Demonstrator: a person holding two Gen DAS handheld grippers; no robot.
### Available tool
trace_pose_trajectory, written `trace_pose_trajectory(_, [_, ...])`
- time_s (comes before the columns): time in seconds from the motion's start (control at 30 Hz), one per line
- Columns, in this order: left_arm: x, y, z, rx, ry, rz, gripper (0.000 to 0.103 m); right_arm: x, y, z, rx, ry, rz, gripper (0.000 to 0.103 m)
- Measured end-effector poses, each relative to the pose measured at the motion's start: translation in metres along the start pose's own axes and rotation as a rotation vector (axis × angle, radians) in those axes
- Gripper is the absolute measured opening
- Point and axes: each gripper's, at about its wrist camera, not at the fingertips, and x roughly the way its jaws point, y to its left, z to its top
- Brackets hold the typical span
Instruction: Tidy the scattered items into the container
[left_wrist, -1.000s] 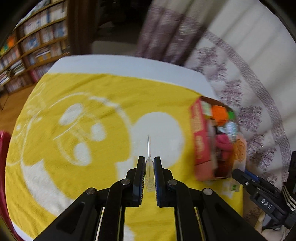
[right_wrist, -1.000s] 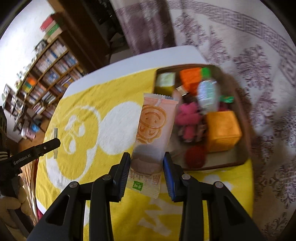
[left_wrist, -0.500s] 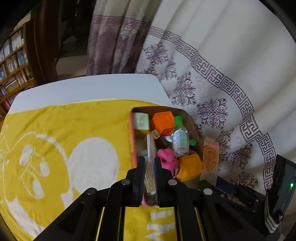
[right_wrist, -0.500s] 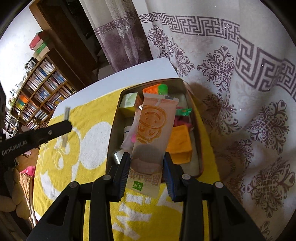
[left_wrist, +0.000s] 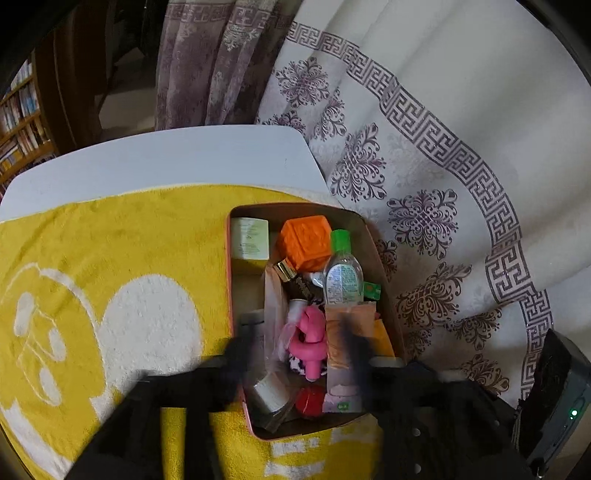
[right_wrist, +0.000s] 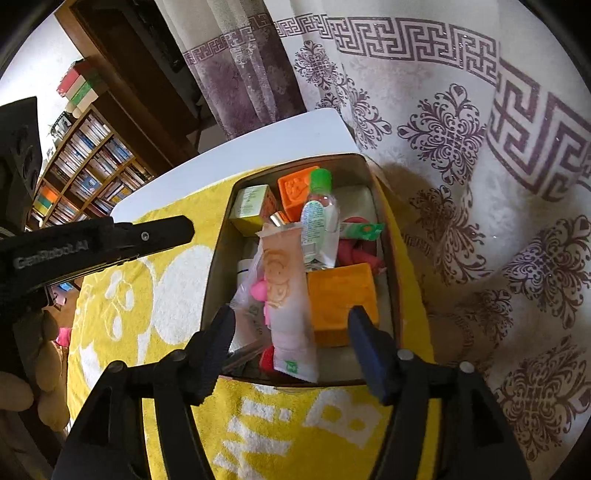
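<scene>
On yellow towel (left_wrist: 92, 258), near table's far right corner: box (left_wrist: 229, 295) packed with items — pale green carton (left_wrist: 250, 240) far-left corner, orange cube (left_wrist: 304, 245) beside it, clear bottle (left_wrist: 341, 275) with green cap lying next to the cube, pink ring toy (left_wrist: 312, 339) mid-box, red ball (left_wrist: 308, 400) near end, tape roll (left_wrist: 267, 393) near-left corner. Snack packet (right_wrist: 286, 291) with smiley print lies lengthwise on top of the pile, near end by the box's front wall.

Right gripper (right_wrist: 291, 339) spread wide, fingers either side of the packet, not touching it; nothing held. Left gripper (left_wrist: 295, 354) is motion-blurred in its own view, fingers set wide apart over the box's near end; nothing visible between them.

Right view only: second orange block (right_wrist: 341, 295) to the right of the packet, green-white wrapper (right_wrist: 364, 230) by the right wall, left gripper's side profile over the towel left of the box, bookshelf (right_wrist: 85, 173) behind. Left view only: ball and tape roll clearly, gold-capped tube (left_wrist: 286, 269) under the cube, dark device (left_wrist: 554, 398) with green light at lower right. Patterned curtain (left_wrist: 424, 184) hangs just beside the box's right side.
</scene>
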Motion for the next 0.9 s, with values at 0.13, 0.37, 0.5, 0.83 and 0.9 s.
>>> trace_pose_trajectory(0.13, [-0.007, -0.001, 0.001, 0.018, -0.013, 0.008, 0.070, 0.001, -0.006, -0.002, 0.032, 0.027, -0.007, 0.074])
trace_pose_trajectory(0.37, [-0.026, 0.000, -0.003, 0.063, -0.043, 0.099, 0.093, -0.003, -0.004, -0.017, 0.041, 0.070, -0.028, 0.081])
trace_pose_trajectory(0.5, [-0.042, 0.001, -0.009, 0.077, -0.069, 0.153, 0.093, -0.003, -0.004, -0.026, 0.056, 0.109, -0.053, 0.083])
trace_pose_trajectory(0.83, [-0.096, -0.013, -0.026, 0.162, -0.172, 0.268, 0.093, -0.043, 0.015, -0.043, 0.000, 0.023, -0.114, 0.084])
trace_pose_trajectory(0.9, [-0.108, -0.020, -0.028, 0.187, -0.199, 0.282, 0.093, -0.054, 0.021, -0.043, -0.019, -0.013, -0.130, 0.084])
